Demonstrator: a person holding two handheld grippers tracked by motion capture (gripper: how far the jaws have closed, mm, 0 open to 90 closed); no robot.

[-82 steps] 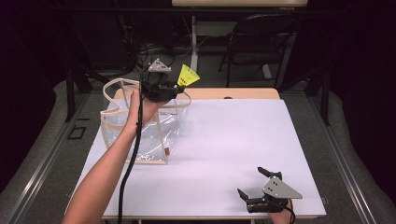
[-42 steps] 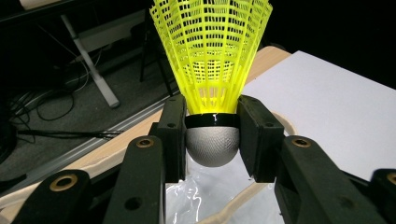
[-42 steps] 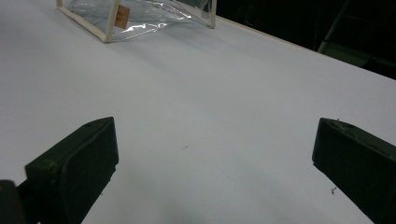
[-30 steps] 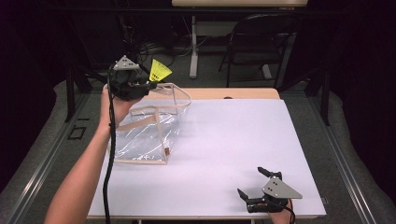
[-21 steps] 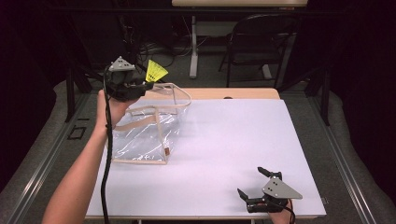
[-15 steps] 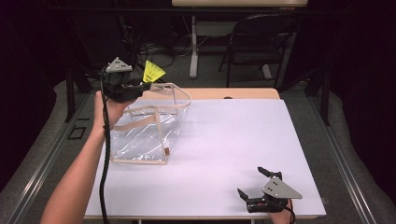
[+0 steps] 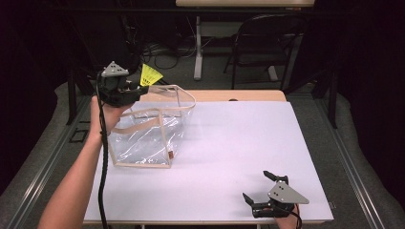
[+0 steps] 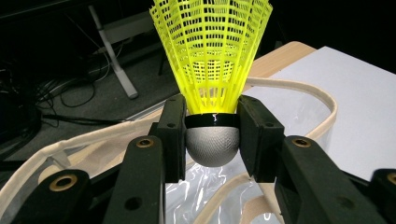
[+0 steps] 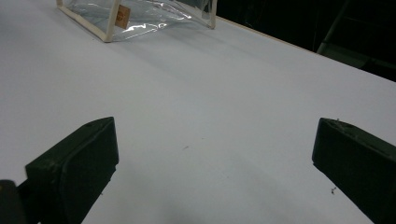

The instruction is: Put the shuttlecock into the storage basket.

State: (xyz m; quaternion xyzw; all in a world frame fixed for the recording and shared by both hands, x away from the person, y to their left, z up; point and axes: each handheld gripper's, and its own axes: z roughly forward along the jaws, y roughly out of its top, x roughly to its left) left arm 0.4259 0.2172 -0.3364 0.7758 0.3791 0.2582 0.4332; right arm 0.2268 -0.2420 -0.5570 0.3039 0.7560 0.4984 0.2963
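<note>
Yellow shuttlecock (image 8: 211,70) in left claw (image 8: 212,140), skirt top cropped

- The bench (image 7: 229,157) has a plain white top, with a strip of pale wood showing along its far edge.
- A clear plastic bag (image 7: 145,138) with cream trim and cream handles lies on the white top, just below and beside the raised left gripper (image 7: 136,88).
- The right gripper (image 7: 260,193) sits low at the bench's near edge, well apart from the bag, bare white surface ahead of it.
</note>
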